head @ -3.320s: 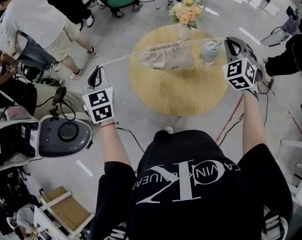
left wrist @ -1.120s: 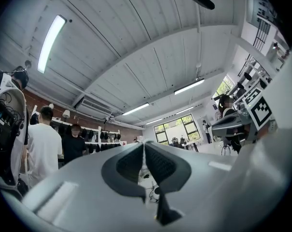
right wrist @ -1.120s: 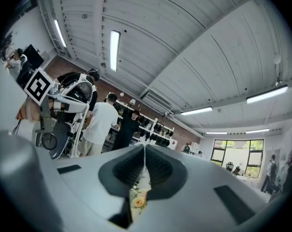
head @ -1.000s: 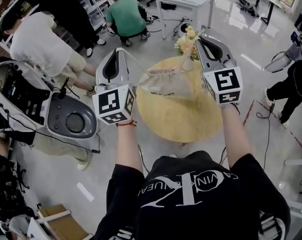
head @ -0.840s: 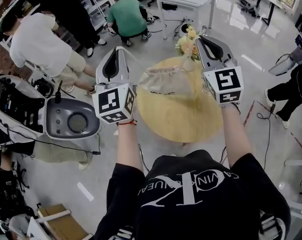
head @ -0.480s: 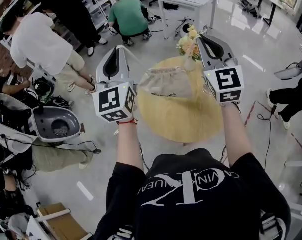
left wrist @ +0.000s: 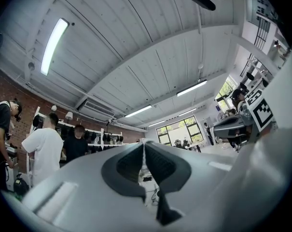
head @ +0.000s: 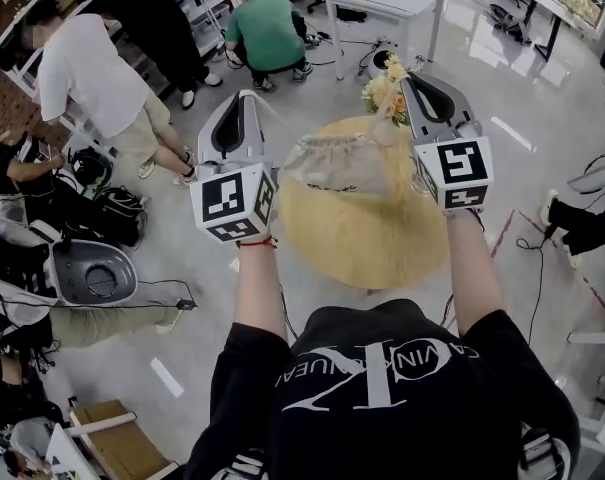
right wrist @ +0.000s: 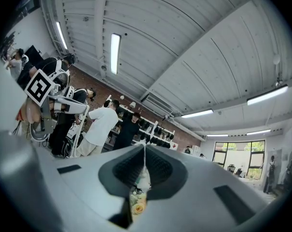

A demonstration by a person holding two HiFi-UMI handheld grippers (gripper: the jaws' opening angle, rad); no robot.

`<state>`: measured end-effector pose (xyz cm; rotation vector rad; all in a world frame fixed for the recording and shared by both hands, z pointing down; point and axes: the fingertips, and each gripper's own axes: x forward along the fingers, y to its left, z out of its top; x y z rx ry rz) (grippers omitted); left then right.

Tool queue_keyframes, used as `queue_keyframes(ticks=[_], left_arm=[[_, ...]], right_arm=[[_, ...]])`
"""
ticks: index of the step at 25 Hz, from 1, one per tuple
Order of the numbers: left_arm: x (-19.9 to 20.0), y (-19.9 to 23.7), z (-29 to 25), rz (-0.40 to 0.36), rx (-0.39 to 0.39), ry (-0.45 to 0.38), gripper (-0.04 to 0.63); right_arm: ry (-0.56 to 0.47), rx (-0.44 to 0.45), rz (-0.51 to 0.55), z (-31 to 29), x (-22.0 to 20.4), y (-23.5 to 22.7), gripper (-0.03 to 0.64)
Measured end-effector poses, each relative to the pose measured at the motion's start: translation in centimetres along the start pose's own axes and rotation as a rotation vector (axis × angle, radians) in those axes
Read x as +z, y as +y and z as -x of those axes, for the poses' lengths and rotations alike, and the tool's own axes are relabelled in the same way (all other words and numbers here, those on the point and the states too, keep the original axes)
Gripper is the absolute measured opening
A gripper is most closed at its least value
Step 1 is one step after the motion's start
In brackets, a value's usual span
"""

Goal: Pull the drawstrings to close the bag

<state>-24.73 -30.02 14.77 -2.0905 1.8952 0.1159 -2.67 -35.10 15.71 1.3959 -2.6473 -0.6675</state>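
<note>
left tongs (head: 244, 98): clamped on a drawstring (head: 272, 121) | right tongs (head: 410, 78): clamped on the other drawstring | bag (head: 337, 166): up in the air between both tongs, above the far side of the round table (head: 367, 243) | flowers (head: 385, 86): at its far edge

The only lettering I could read was on the person's black T-shirt (head: 382, 388): a large white interlocked "CK" monogram across the chest, seen upside down from above, with a line of small white capitals through it that seemed to read "CALVIN KLEIN JEANS", though the last letters were blurred. The left marker cube (head: 232, 201) and right marker cube (head: 463, 173) bore black-and-white square code patterns.
</note>
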Motion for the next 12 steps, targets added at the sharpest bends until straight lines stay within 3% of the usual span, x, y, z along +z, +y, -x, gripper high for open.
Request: queue_keyframes(ticks=[12], left_arm=[[0.23, 0.30, 0.34, -0.001, 0.006, -0.005, 0.018]], right_arm=[[0.002, 0.019, 0.008, -0.23, 0.17, 0.58, 0.020]])
